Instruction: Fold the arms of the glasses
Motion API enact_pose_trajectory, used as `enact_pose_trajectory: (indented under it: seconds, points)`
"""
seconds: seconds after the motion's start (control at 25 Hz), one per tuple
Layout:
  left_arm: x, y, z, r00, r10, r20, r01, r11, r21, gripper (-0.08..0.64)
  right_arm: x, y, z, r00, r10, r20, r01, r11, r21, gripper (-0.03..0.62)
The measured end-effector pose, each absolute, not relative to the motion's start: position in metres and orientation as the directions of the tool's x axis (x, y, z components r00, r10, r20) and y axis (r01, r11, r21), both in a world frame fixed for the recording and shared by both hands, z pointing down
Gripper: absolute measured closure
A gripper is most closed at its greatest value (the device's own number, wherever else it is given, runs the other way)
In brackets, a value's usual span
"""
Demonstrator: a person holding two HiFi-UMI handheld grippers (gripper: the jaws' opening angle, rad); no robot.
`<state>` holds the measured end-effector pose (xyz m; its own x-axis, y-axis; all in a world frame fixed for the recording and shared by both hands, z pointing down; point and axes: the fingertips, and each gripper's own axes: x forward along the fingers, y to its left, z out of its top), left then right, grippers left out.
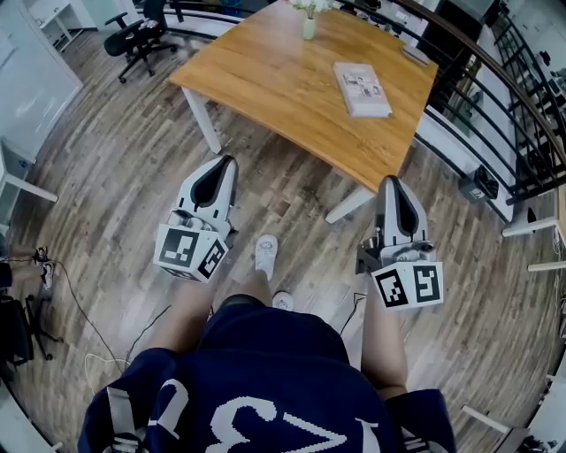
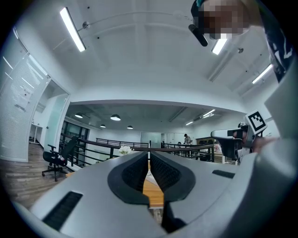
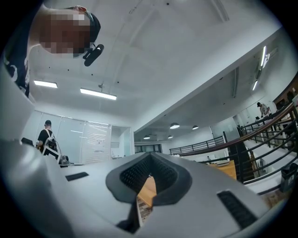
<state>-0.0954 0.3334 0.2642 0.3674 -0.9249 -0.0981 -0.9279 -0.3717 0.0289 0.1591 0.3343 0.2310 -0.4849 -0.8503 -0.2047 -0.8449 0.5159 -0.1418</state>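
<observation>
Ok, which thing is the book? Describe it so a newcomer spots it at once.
Start at the wooden table. On its right half lies the book, flat and closed. It is the only pale rectangle there; the small vase at the far edge stands upright.

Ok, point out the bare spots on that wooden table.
The table is mostly bare: the whole left half, from the vase down to the near edge, and the near corner below the book. The far right side is tighter, with the book and a small dark item.
</observation>
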Motion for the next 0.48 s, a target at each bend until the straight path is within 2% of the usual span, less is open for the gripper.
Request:
enact_pose_trajectory:
  seconds: [0.48]
  points:
    - [-0.126,0.169,0.256,0.445,-0.889,-0.110,-0.892,-0.451,0.039,0.534,0.125,0.186,0.206,-0.433,-0.876,-0.213,-0.882,0.461,-0.101,0.568]
